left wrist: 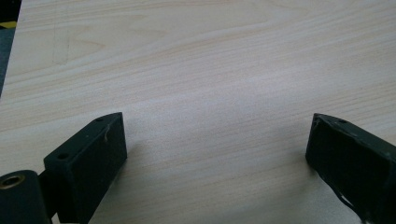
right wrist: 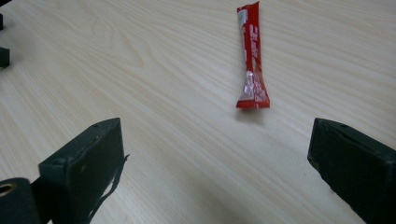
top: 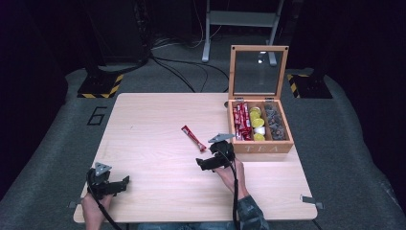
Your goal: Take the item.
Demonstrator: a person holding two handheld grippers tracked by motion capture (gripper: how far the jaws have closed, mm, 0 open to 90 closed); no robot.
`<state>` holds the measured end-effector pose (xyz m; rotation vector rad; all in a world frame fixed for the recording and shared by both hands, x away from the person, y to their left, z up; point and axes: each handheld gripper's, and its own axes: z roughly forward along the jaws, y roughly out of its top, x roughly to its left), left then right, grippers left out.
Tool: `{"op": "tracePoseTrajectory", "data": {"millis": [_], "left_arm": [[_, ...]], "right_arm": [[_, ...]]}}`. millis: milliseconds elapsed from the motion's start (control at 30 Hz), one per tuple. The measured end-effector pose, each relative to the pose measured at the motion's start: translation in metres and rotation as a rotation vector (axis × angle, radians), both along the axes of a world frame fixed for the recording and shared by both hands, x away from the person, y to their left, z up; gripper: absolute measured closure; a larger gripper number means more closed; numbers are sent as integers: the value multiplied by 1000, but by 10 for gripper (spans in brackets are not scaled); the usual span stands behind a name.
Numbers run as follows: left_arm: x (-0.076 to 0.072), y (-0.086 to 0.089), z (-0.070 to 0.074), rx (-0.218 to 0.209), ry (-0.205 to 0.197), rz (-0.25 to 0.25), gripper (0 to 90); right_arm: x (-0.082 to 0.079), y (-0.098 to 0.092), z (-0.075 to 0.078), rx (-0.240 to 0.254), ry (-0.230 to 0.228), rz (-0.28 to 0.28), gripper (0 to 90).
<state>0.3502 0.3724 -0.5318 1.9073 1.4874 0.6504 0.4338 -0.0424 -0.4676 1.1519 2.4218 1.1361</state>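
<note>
A red stick sachet lies flat on the pale wooden table, left of the tea box. My right gripper sits just below the sachet's near end, jaws wide apart and empty. In the right gripper view the sachet lies ahead of the right gripper and a little right of centre, touching neither jaw. My left gripper rests near the table's front left corner. In its own view the left gripper stands open over bare wood.
A wooden tea box stands at the table's right side with its glass lid upright. Its compartments hold red sachets, yellow and white capsules and dark items. Cables and stand legs lie on the floor behind.
</note>
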Motion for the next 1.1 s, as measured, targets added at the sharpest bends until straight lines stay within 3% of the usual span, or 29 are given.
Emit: {"op": "tracePoseTrajectory", "data": {"millis": [500,733,1033,1067,1100], "left_arm": [[0,0,0,1,0,0,51],[0,0,0,0,0,-1,51],[0,0,0,-1,0,0,51],[0,0,0,-1,0,0,51],[0,0,0,-1,0,0,51]], "right_arm": [[-37,-43,-21,-1,-1,-88,24],[-56,-82,-37,-30,0,-212,36],[-66,-121,-45,-54,-7,-319,25],[-68,-130,-46,-77,-5,-365,16],[-69,-134,-47,-73,-2,-377,16]]}}
